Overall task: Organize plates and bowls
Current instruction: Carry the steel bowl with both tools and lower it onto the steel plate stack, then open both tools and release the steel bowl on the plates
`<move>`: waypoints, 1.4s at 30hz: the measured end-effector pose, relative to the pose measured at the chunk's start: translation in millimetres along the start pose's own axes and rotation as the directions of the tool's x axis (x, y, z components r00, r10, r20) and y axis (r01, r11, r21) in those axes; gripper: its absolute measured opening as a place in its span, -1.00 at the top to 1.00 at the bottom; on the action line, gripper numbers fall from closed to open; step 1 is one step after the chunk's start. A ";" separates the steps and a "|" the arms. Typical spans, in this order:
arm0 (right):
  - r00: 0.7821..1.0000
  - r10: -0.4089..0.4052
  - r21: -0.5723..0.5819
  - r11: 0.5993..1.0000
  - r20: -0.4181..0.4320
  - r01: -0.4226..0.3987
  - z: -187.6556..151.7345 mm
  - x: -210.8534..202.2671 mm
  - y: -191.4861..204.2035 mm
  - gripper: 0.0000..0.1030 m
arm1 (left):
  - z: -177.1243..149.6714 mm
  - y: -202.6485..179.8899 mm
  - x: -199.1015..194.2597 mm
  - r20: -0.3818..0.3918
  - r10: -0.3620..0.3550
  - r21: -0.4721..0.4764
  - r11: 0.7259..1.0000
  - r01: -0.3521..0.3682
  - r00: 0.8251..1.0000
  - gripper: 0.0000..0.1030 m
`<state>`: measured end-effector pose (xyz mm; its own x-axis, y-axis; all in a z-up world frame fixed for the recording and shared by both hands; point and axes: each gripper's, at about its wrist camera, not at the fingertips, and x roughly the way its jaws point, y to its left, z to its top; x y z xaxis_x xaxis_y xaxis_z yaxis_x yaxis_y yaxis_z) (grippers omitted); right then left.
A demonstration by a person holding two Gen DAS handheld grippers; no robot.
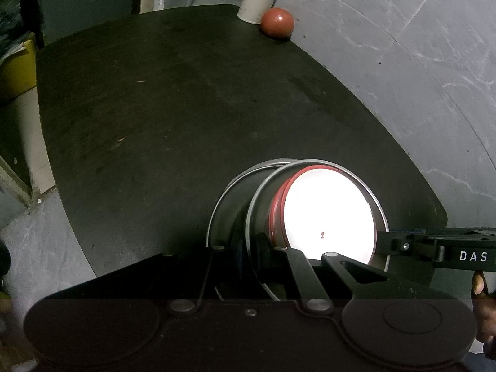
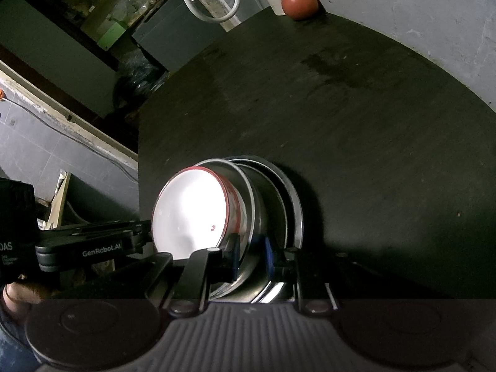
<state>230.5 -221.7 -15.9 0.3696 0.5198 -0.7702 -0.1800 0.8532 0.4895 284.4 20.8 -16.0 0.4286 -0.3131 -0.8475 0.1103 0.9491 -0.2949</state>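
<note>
Resting inside a round steel bowl (image 1: pixel 263 204) that sits nested in another, the white red-rimmed bowl (image 1: pixel 328 214) lies near the dark table's (image 1: pixel 155 108) front edge. The left gripper (image 1: pixel 266 248) pinches the steel rim; the right gripper (image 2: pixel 251 248) clamps it too. Far behind the bowls stand a red ball (image 1: pixel 276 21) and a white canister (image 1: pixel 256 0).

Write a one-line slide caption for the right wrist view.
Right gripper clamps the steel bowl's rim, white red-rimmed bowl nested inside, on a dark table.
</note>
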 end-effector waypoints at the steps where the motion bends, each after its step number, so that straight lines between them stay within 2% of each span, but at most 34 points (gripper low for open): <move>1: 1.000 0.001 0.001 1.000 0.001 -0.001 -0.2 0.1 -0.1 0.63 | -0.1 0.1 -0.3 0.000 0.000 -0.002 1.000 0.000 1.000 0.87; 18: 1.000 -0.020 -0.030 0.999 -0.001 0.020 0.5 -2.1 3.3 0.60 | -2.2 -4.3 -3.8 0.021 0.030 0.009 1.000 -0.030 0.999 0.87; 24: 0.999 -0.034 -0.034 0.999 0.006 0.034 1.2 -4.1 4.7 0.60 | -2.5 -6.9 -7.3 0.028 0.044 0.019 0.999 -0.044 0.999 0.73; 33: 0.999 -0.040 -0.039 0.998 0.021 0.040 0.0 -7.4 6.1 0.60 | -2.8 -8.9 -7.2 0.032 0.054 0.021 0.998 -0.054 0.998 0.67; 35: 0.999 -0.040 -0.039 0.998 0.021 0.041 -0.6 -7.5 5.9 0.60 | -3.1 -9.4 -7.9 0.035 0.060 0.021 0.998 -0.060 0.998 0.62; 39: 0.999 -0.043 -0.037 0.998 0.024 0.044 -0.8 -7.7 6.0 0.55 | -4.3 -9.4 -10.8 0.045 0.083 0.020 0.996 -0.084 0.995 0.39; 42: 0.998 -0.052 -0.036 0.998 0.029 0.053 -0.4 -8.5 5.4 0.47 | -5.6 -7.6 -13.3 0.051 0.080 0.013 0.997 -0.080 0.995 0.38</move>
<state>226.0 -221.5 -6.9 0.4046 0.4735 -0.7824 -0.1932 0.8805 0.4330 272.8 17.5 -5.0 0.4816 -0.2343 -0.8445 0.0867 0.9716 -0.2202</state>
